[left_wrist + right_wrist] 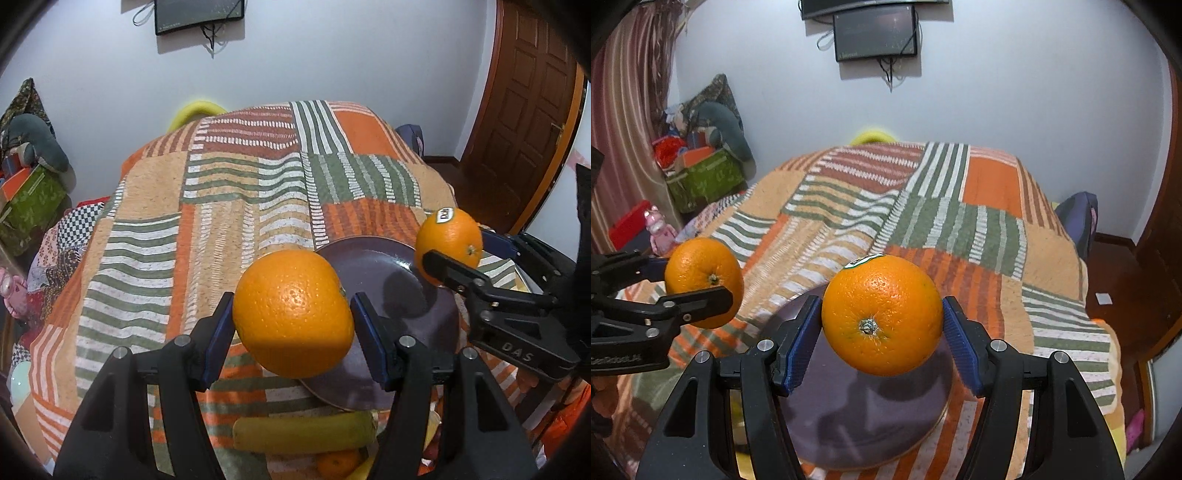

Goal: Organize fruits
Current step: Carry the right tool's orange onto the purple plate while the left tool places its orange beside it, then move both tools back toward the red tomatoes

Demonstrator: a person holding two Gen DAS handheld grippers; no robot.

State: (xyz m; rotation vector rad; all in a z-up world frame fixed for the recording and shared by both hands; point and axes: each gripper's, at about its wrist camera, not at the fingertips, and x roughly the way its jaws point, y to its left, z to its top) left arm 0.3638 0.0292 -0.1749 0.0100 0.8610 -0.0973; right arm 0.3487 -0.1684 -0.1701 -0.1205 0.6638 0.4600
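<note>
Above the dark purple round plate (849, 435), left gripper (293, 332) and right gripper (882, 328) each clamp 1 round orange, plain (293, 314) and stickered (882, 314), probably for setting down there.

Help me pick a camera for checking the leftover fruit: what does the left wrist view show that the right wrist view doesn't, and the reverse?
Only the left wrist view shows fruit lying at the near edge: a yellow-green banana and a small orange fruit, plus the wooden door.

Only the right wrist view shows the striped curtain and the pink toy.

Both show the dark plate on the patchwork cloth, the left gripper clamping a plain orange, and the right gripper clamping a stickered orange.
</note>
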